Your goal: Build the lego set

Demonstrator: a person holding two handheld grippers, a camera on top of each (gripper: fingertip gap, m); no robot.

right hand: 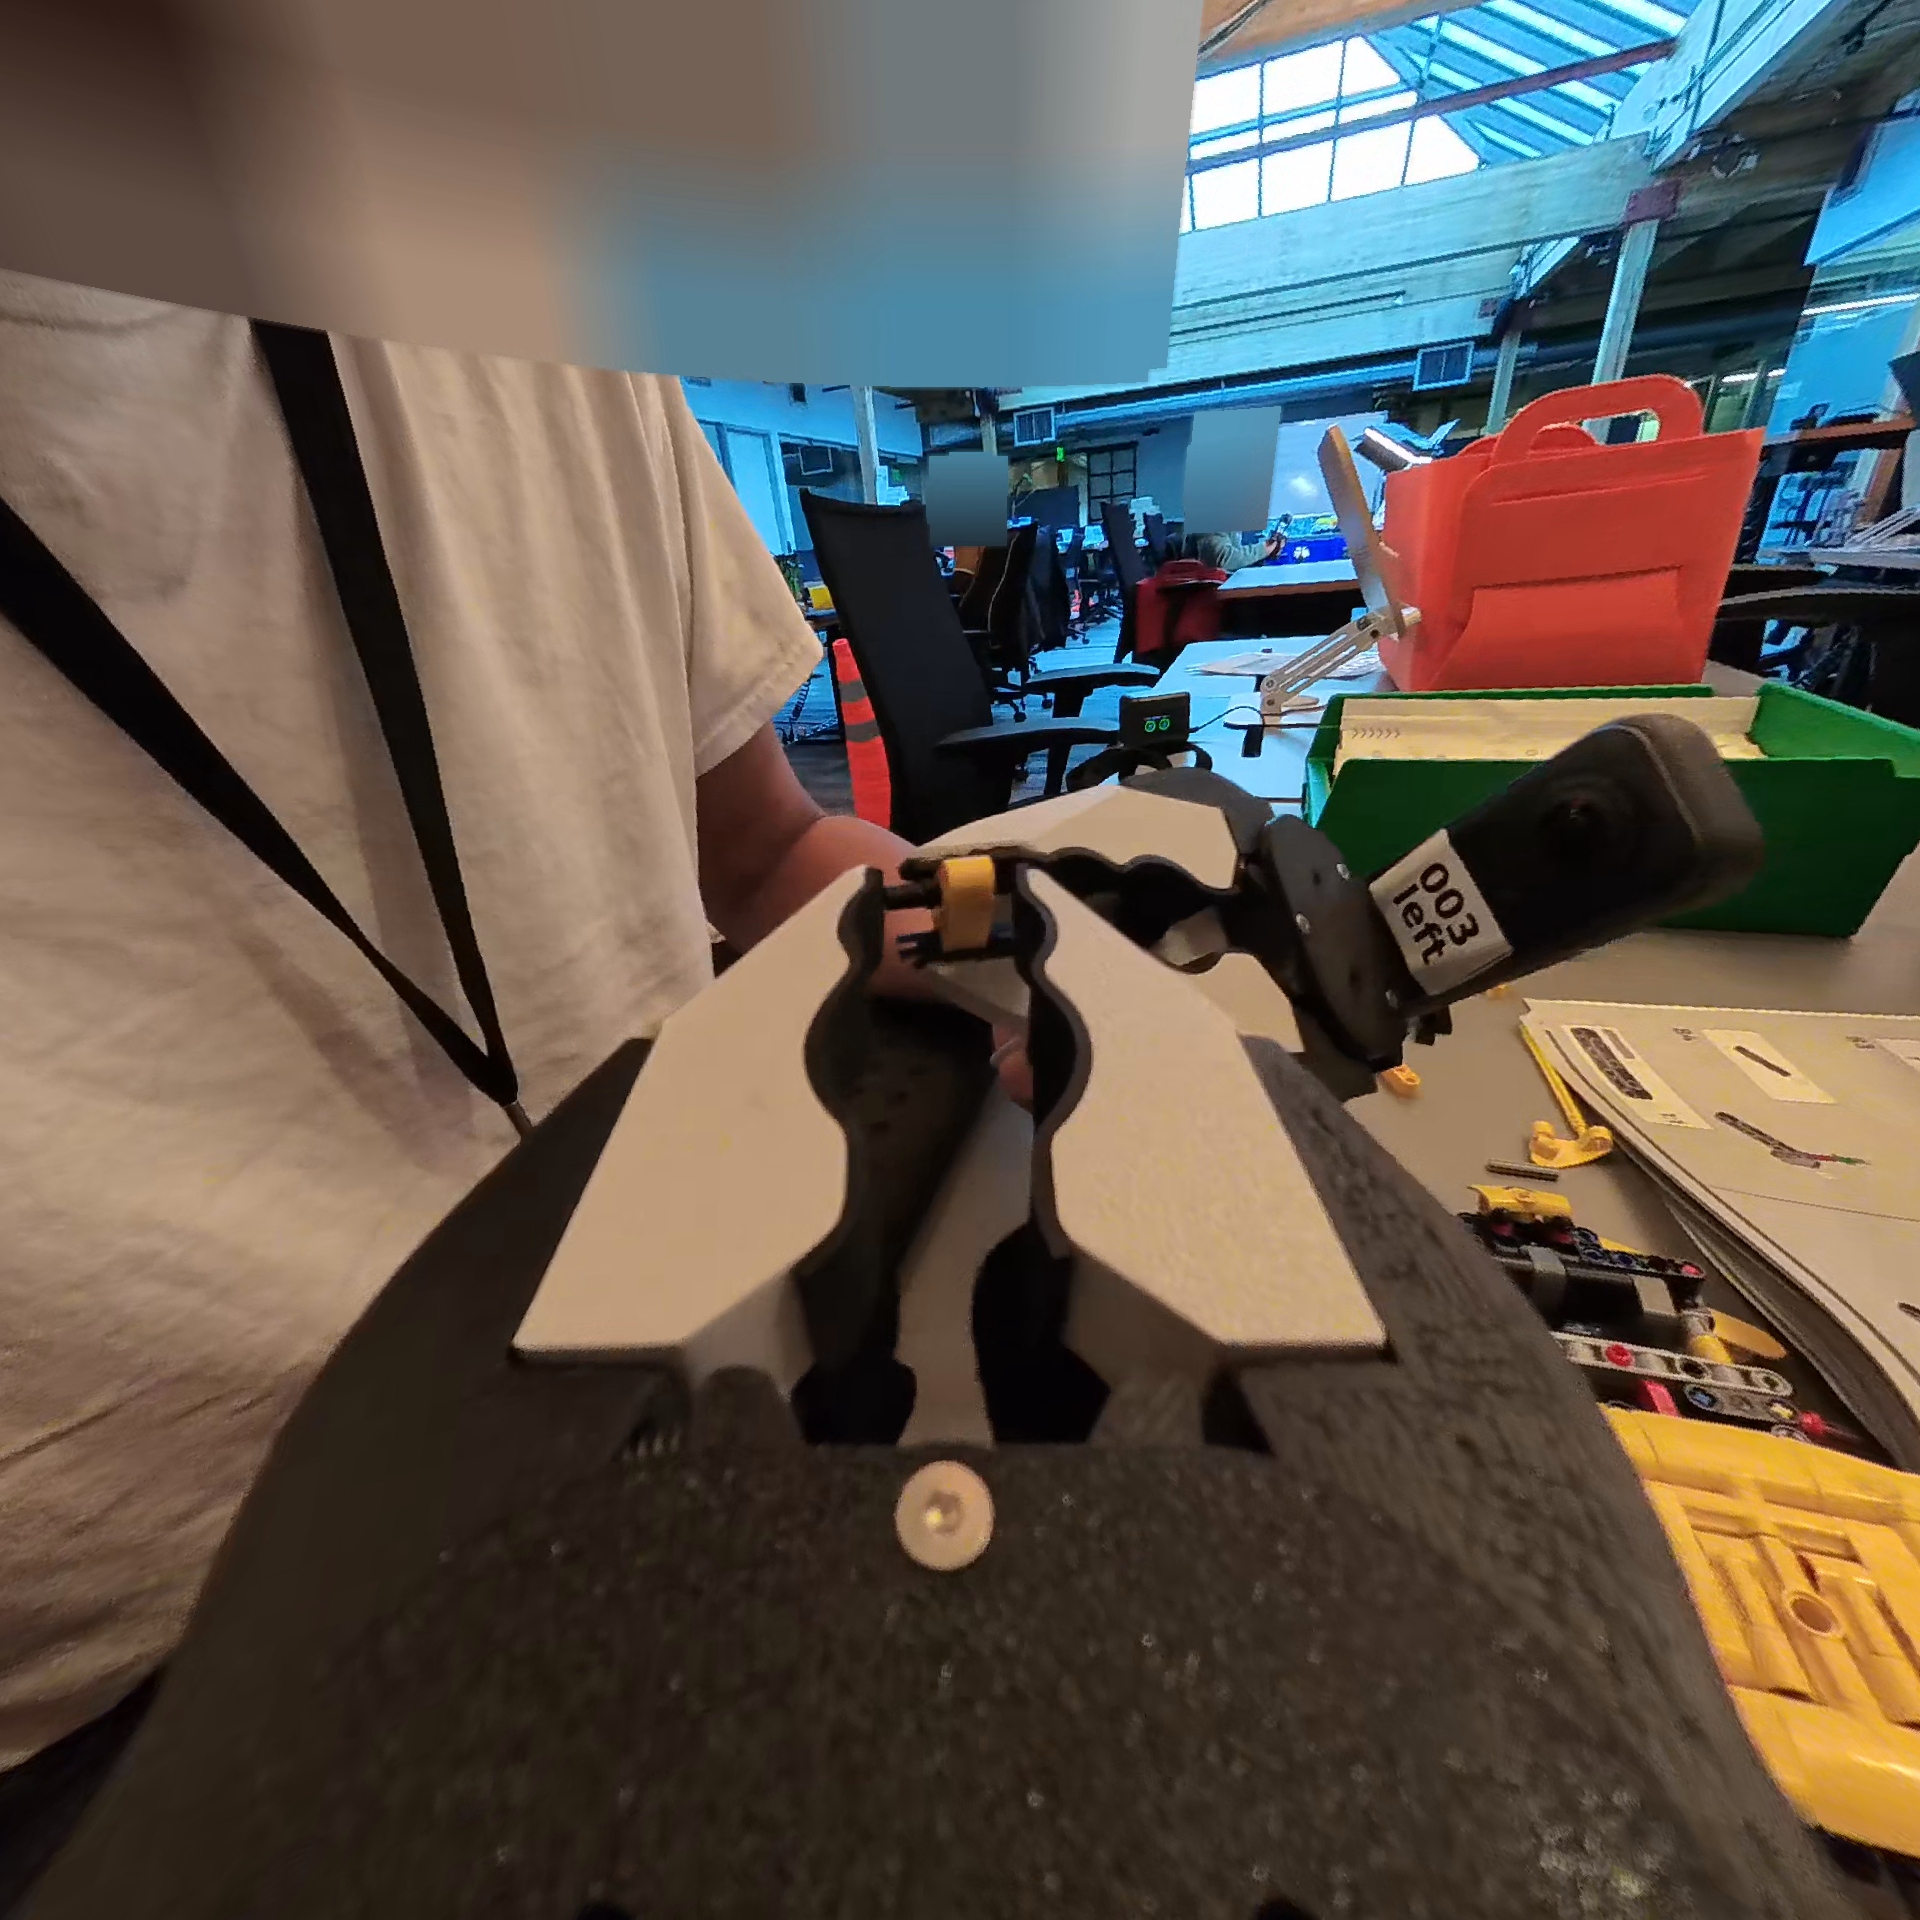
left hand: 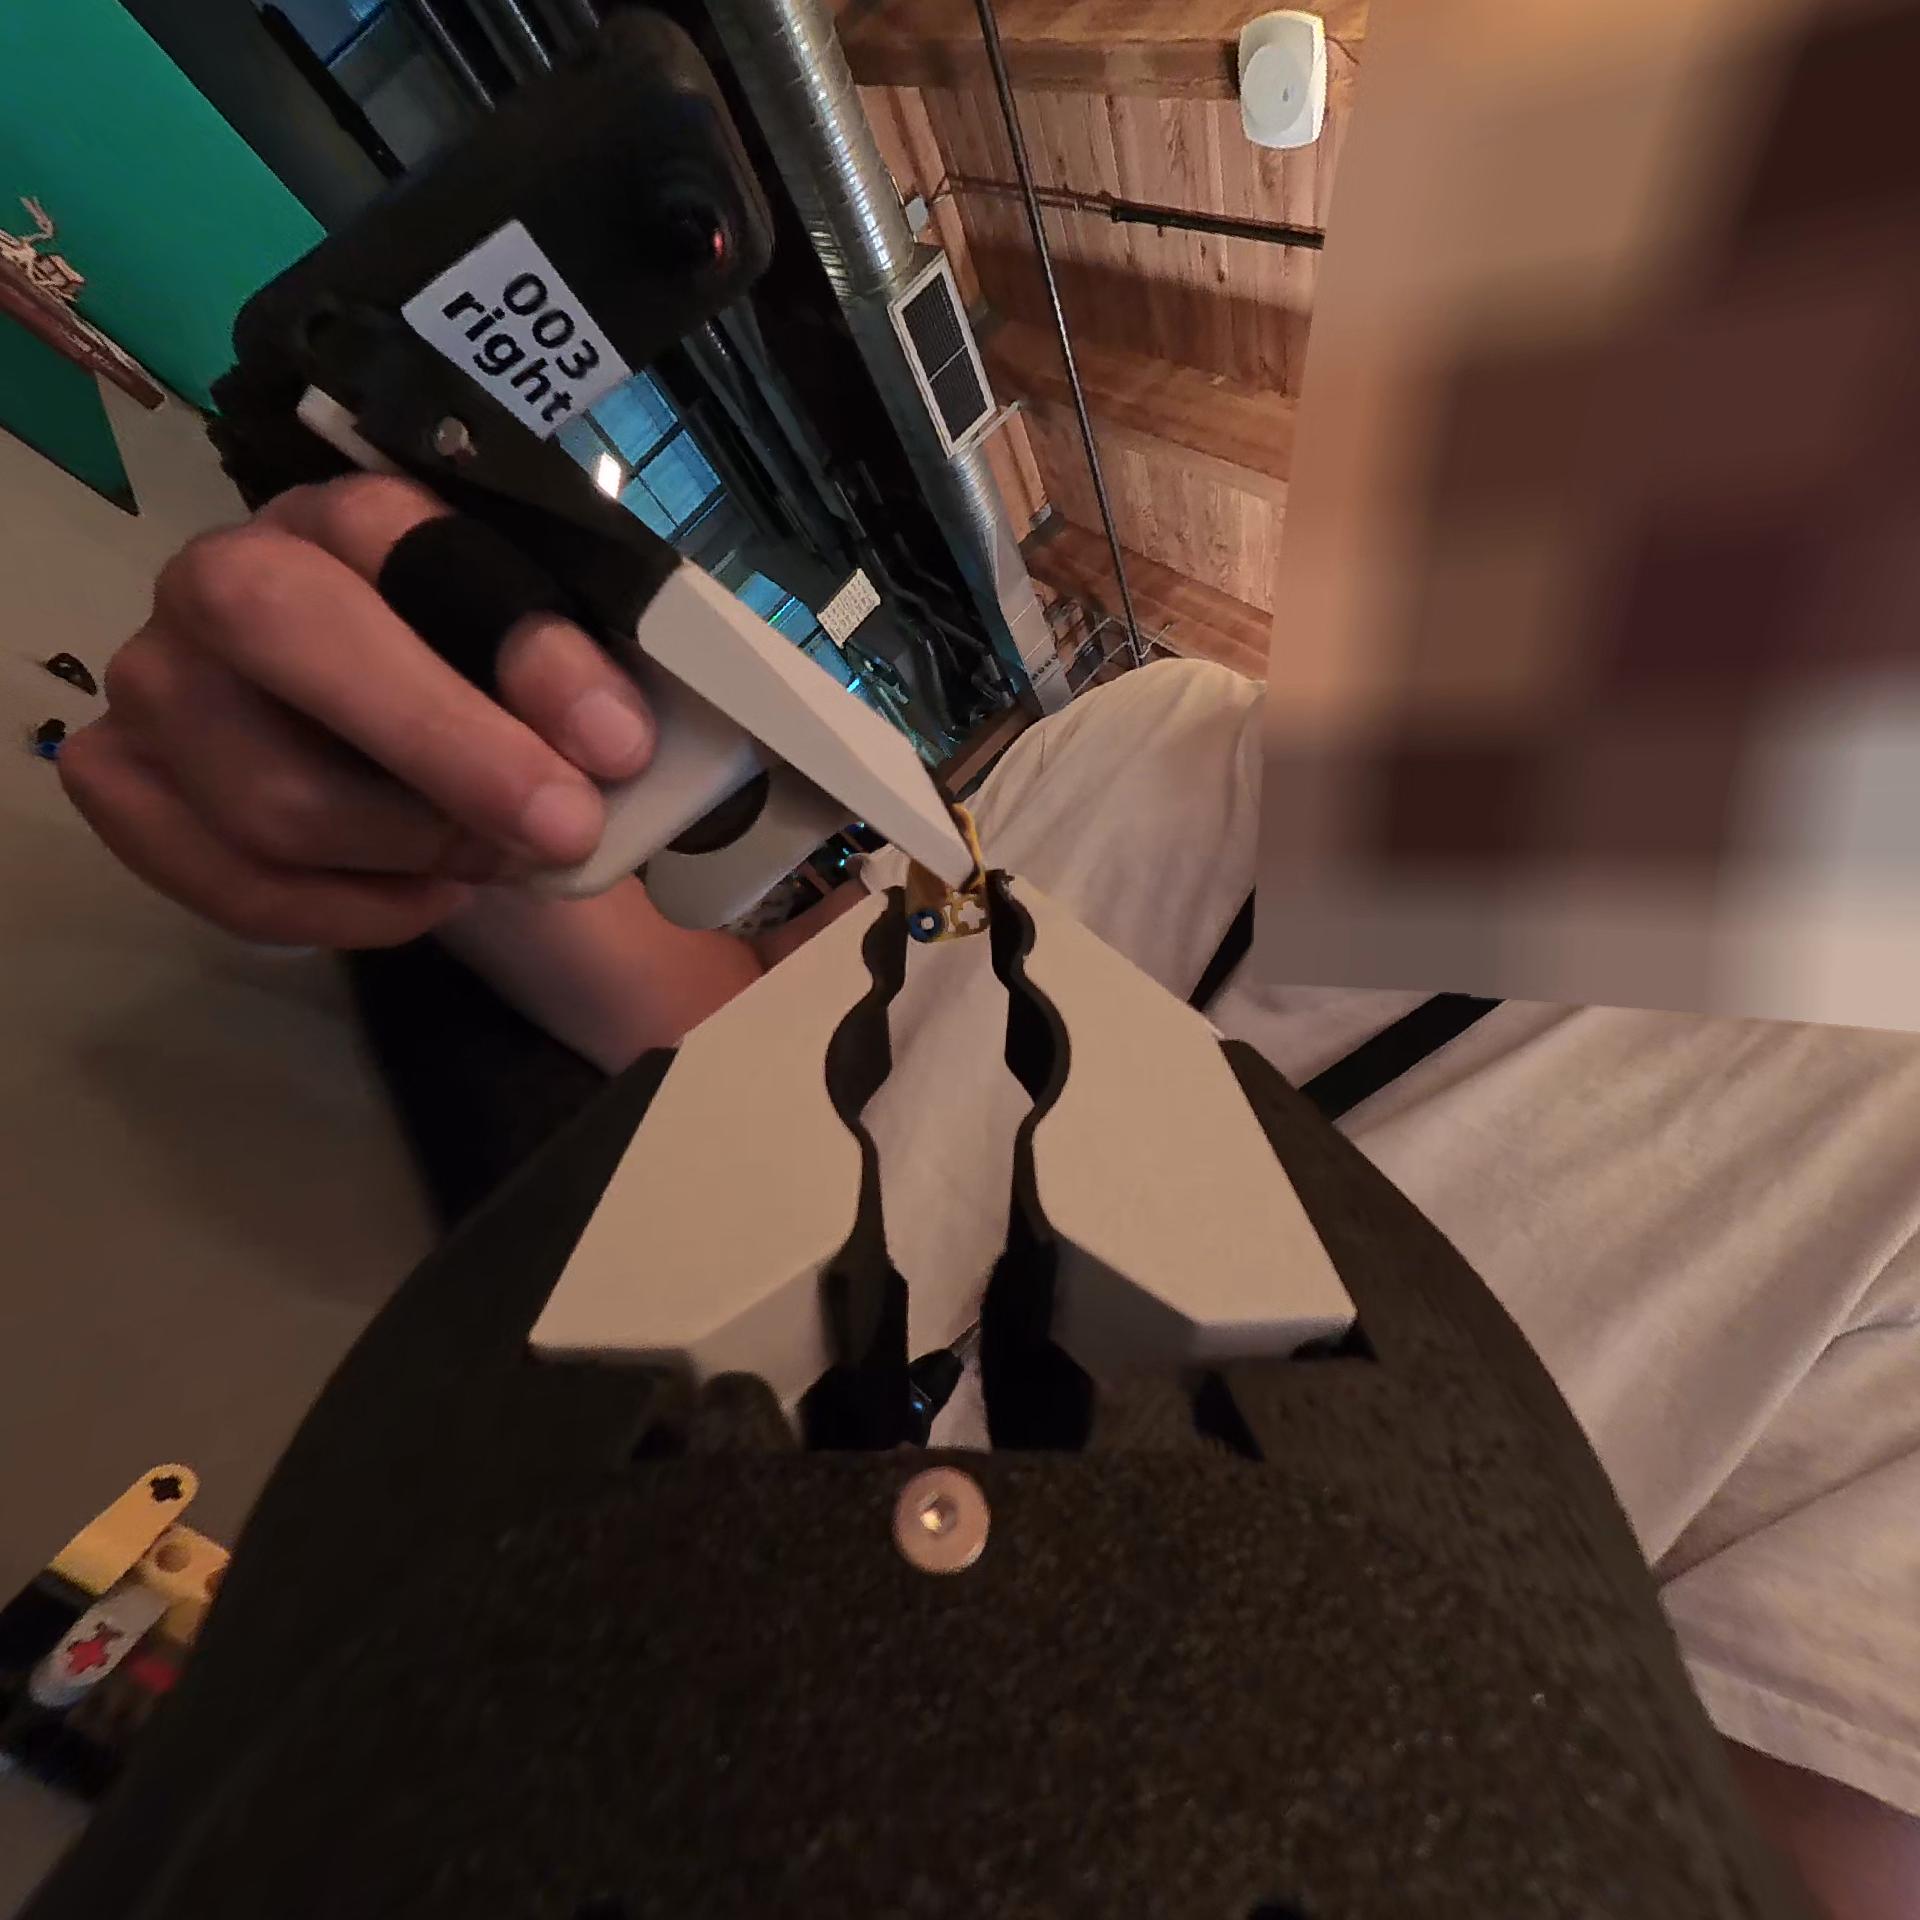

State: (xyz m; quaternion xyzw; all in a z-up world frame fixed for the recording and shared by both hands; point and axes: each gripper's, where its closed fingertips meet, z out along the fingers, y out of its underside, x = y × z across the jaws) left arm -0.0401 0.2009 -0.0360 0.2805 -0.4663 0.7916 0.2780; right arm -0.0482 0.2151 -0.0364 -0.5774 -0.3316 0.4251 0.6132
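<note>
A small yellow piece (right hand: 966, 902) with a black pin is pinched by both the left gripper (left hand: 951, 914) and right gripper (right hand: 951, 904) tips, held mid-air well above the table (right hand: 1455, 1081), so the pin should be pressed in straight.

The left claw (left hand: 948, 902) has two pale grey fingers (left hand: 727, 1174) with wavy black inner edges, set in a rough black body with one silver screw (left hand: 941, 1523) at its middle. The right claw (right hand: 948, 904) is built alike and carries a black camera (left hand: 665, 208) and a white label (left hand: 516, 330). The person wears a white T-shirt (right hand: 540, 644), a black lanyard (right hand: 353, 582) and a black finger band (left hand: 457, 582)
</note>
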